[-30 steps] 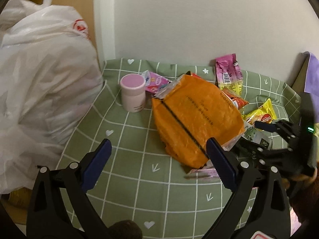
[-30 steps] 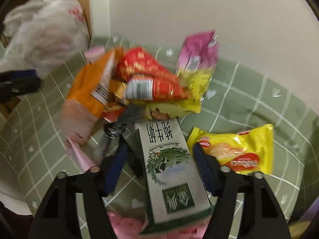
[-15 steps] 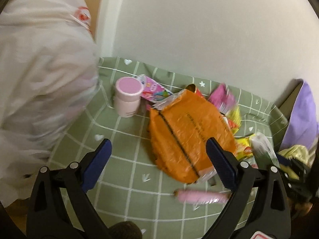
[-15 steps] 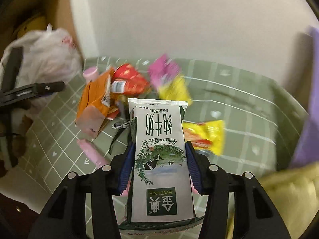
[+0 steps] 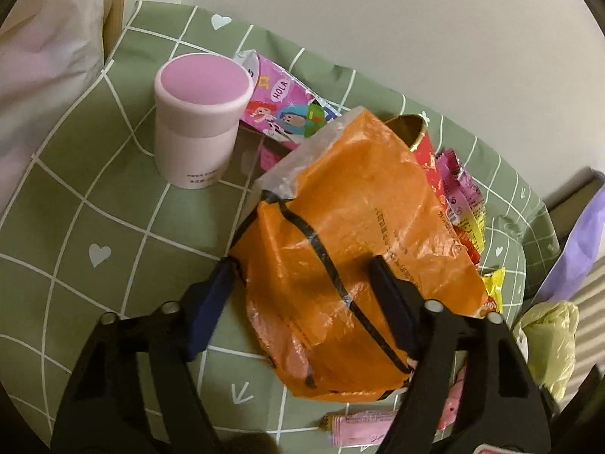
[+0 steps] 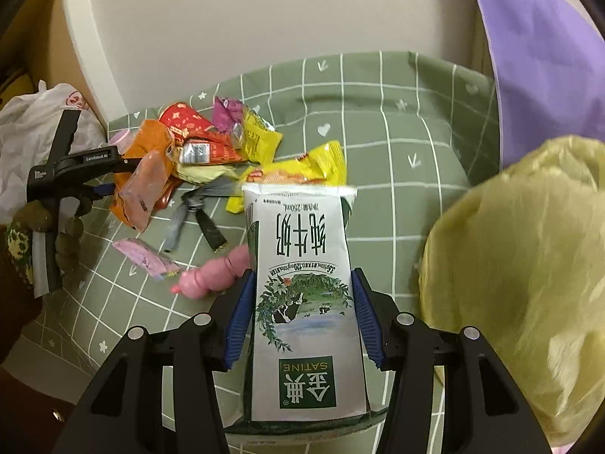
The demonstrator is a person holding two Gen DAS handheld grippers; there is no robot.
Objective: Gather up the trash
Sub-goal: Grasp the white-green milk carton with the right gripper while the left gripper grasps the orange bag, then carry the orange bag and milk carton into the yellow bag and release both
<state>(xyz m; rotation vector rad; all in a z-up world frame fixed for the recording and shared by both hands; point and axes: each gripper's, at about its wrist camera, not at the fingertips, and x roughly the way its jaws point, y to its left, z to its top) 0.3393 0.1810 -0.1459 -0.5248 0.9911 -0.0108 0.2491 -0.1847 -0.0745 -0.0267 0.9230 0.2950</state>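
Left wrist view: the left gripper (image 5: 302,276) is down over the orange plastic bag (image 5: 351,234), its jaws closing with the bag between them. One blue pad sits at the bag's left edge and the other lies on top of its crumpled film; whether they press it yet I cannot tell. The bag lies on the green checked cloth (image 5: 75,196) that covers the surface. Just beyond it stands a pink lidded tub (image 5: 200,121), upright, with a pink cartoon wrapper (image 5: 283,109) beside it. Red, pink and yellow snack wrappers (image 5: 461,204) poke out along the bag's far side, and a pink stick wrapper (image 5: 359,423) lies near the lower edge of the cloth.

Right wrist view: the right gripper (image 6: 302,310) pinches a milk carton (image 6: 302,302) (its green print appears upside down), both blue pads flat against the carton's sides, and the carton is lifted above the cloth. To its right a pale yellow bag (image 6: 522,276) fills the frame edge, with purple fabric (image 6: 537,56) behind it. Farther left the heap of wrappers sits on the cloth, a yellow snack packet (image 6: 302,170) nearest the carton, a pink balloon-like piece (image 6: 215,272) just beside the left pad. A white plastic bag (image 6: 30,132) hangs at the far left
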